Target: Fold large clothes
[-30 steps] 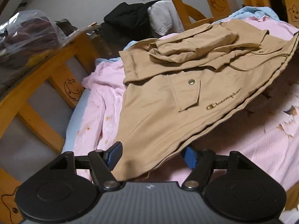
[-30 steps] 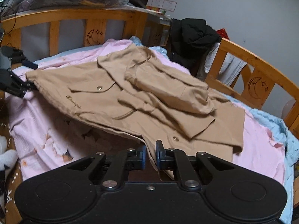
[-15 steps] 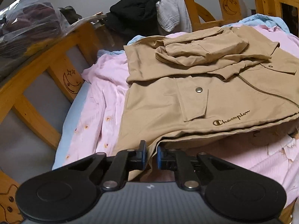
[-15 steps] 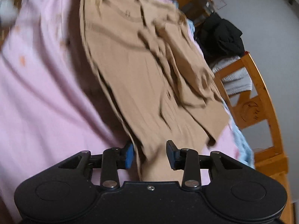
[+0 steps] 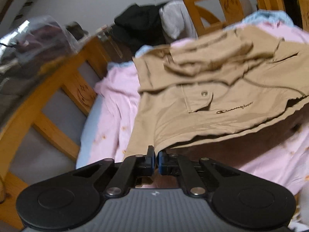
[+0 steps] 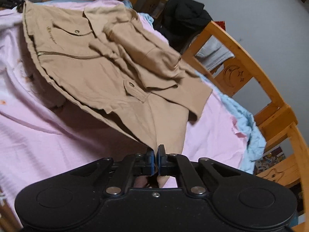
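Observation:
A tan zip-up jacket [image 5: 202, 100] with snap pockets and a stitched logo lies on a pink bedsheet [image 5: 115, 100], its sleeves folded over its chest. My left gripper [image 5: 156, 153] is shut on one bottom corner of the jacket and lifts the hem off the bed. My right gripper [image 6: 156, 152] is shut on the other bottom corner of the jacket [image 6: 108, 73], also raised above the sheet [image 6: 58, 135]. The hem hangs between the two grippers with shadow beneath. The left gripper shows small at the far left of the right wrist view [image 6: 13, 3].
A wooden bed rail [image 5: 48, 89] with moon carvings rings the bed, also in the right wrist view [image 6: 251, 67]. Black and grey clothes [image 5: 146, 25] hang over the rail. A clear plastic bag of items [image 5: 29, 44] sits at left. A blue blanket [image 6: 249, 127] edges the bed.
Both grippers closed on the jacket's bottom corners over the last second and have lifted the hem off the sheet; the right gripper was open half a second ago.

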A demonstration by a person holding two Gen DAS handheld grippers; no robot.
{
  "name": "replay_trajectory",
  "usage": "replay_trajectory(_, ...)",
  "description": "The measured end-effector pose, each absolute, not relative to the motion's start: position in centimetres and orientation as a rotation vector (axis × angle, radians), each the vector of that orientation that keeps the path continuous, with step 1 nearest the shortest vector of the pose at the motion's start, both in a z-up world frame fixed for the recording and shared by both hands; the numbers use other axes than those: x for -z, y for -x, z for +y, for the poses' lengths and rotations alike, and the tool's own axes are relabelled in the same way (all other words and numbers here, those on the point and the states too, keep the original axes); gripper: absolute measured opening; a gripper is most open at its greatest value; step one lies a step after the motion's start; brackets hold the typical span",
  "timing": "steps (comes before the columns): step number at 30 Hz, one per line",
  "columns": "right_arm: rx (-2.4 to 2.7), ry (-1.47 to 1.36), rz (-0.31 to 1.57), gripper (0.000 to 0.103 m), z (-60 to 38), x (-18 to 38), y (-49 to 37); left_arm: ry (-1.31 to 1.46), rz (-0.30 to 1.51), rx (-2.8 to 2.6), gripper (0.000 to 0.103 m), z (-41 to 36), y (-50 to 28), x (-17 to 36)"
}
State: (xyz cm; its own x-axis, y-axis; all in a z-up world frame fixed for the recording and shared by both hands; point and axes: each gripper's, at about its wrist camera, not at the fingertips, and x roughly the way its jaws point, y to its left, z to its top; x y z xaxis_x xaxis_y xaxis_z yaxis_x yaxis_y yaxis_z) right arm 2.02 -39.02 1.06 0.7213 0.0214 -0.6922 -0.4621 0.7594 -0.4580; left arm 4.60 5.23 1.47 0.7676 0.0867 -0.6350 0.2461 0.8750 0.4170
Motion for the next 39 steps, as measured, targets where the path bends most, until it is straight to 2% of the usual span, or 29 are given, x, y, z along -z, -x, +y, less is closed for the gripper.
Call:
replay_trajectory(9,-0.343,0.494,0.829,0.002,-41.7,-8.6,3.0,-0.444,0.707,0.168,0.003,6.1,0.3,-7.4)
replay_trajectory(13,-0.313,0.396,0.813,0.002,-42.2,-10.4,1.7,-0.412,0.669,0.164,0.003,5.7,-2.7,-10.0)
replay_trajectory(17,-0.254,0.315,0.793,0.003,-43.0,-11.4,-3.2,-0.402,0.691,0.159,0.003,4.7,-8.8,-11.5)
replay_trajectory(24,-0.188,0.302,0.845,0.003,-43.2,-8.2,-15.1,-0.396,0.786,0.145,0.003,3.5,-21.0,-8.9)
replay_trajectory(32,-0.153,0.294,0.977,0.004,-43.7,-1.3,-23.3,-0.418,0.917,0.156,0.005,2.7,-29.6,-0.5)
replay_trajectory(37,-0.125,0.241,0.994,0.008,-43.8,1.5,-25.0,-0.315,0.952,0.183,0.016,4.2,-31.2,1.0)
replay_trajectory(38,-0.120,0.221,0.987,0.009,-44.0,1.7,-25.0,-0.301,0.943,0.193,0.023,4.6,-31.2,0.8)
replay_trajectory(39,-0.118,0.204,0.979,0.010,-44.3,1.8,-24.9,-0.294,0.929,0.191,0.047,5.0,-31.0,0.4)
